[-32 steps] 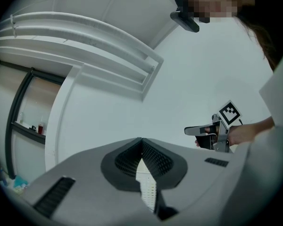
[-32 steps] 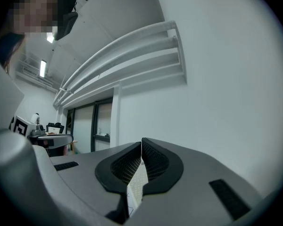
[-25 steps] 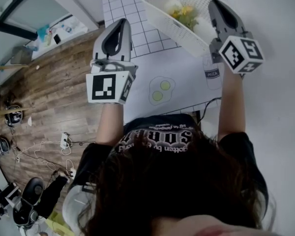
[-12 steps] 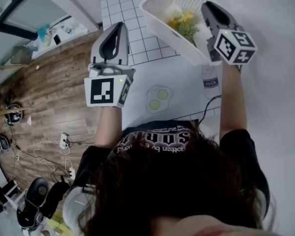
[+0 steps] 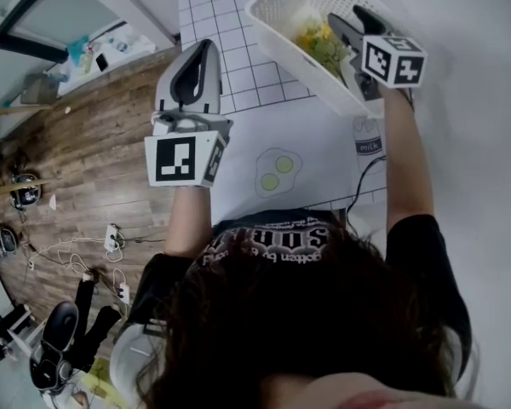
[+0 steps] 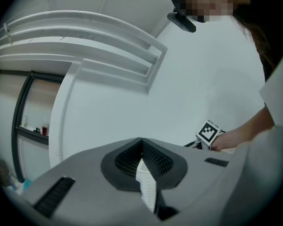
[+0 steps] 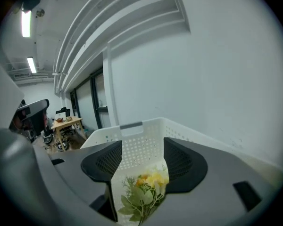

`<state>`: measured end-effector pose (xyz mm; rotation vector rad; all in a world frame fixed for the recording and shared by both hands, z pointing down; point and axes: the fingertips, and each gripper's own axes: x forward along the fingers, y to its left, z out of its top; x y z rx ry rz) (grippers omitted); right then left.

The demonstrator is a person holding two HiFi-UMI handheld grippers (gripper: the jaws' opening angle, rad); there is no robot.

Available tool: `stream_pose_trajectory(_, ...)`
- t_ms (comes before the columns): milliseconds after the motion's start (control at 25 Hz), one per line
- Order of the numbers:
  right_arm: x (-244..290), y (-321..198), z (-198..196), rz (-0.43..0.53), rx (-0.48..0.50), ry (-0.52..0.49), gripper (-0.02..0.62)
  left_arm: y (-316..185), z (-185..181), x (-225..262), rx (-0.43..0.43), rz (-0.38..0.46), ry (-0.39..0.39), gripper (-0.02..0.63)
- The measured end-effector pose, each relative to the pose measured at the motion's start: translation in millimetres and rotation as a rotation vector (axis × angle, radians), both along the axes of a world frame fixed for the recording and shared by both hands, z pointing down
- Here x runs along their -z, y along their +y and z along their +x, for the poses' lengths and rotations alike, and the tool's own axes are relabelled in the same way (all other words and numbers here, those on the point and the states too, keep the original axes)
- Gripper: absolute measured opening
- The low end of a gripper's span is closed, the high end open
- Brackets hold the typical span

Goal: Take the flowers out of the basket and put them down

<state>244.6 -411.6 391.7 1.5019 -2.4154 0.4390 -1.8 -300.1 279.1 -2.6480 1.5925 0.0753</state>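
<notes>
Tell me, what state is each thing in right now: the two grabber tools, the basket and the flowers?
Basket: upright, not yet emptied.
Flowers: lying inside the basket, not gripped.
Right gripper: jaws have just been opening and stand apart; the flowers show between them, but the pads do not press on them.
Left gripper: jaws shut, holding nothing.

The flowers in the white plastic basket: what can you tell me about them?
A small bunch of yellow and pale flowers with green leafy stems, artificial-looking, lies inside the white perforated plastic basket. Its stems point toward the right gripper. That gripper's jaws have just been opening and stand apart on either side of the bunch. The pads are not squeezing it.
</notes>
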Motion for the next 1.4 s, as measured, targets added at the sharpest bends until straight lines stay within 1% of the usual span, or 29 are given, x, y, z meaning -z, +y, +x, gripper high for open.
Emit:
stream_pose_trajectory(120,-21.5,-4.3,-2.1,-0.071,0.008,-0.003,0.327,-0.7,-2.2,3.0,-0.003,0.024,0.007,0.002)
stream_pose_trajectory(280,-49.5,-8.2,-0.9,-0.171,0.007,0.017,0.364,-0.6,-4.4,5.1,0.002,0.022,0.003,0.002)
stream_pose_trajectory(400,-72.6,-11.5,-0.5,-0.264,0.014,0.045,0.387,-1.3,-4.0,7.5,-0.008,0.039,0.007,0.002)
stream_pose_trajectory(560,-100.7,-12.5,2.0,-0.366,0.008,0.073,0.391,-1.5,-4.1,7.1,-0.009,0.041,0.009,0.002)
stream_pose_trajectory(920,-145.9,-6.6,8.9,-0.528,-0.002,0.106,0.391,-0.4,-7.6,3.7,-0.003,0.036,0.0,0.002)
stream_pose_trajectory(1080,-162.3,-3.1,11.1,-0.579,0.001,0.149,0.391,-0.2,-8.4,1.5,-0.002,0.029,-0.002,0.002)
stream_pose_trajectory(1400,-186.9,4.0,11.7,-0.666,0.001,0.193,0.391,-1.4,-8.5,-2.0,-0.003,0.022,-0.006,0.002)
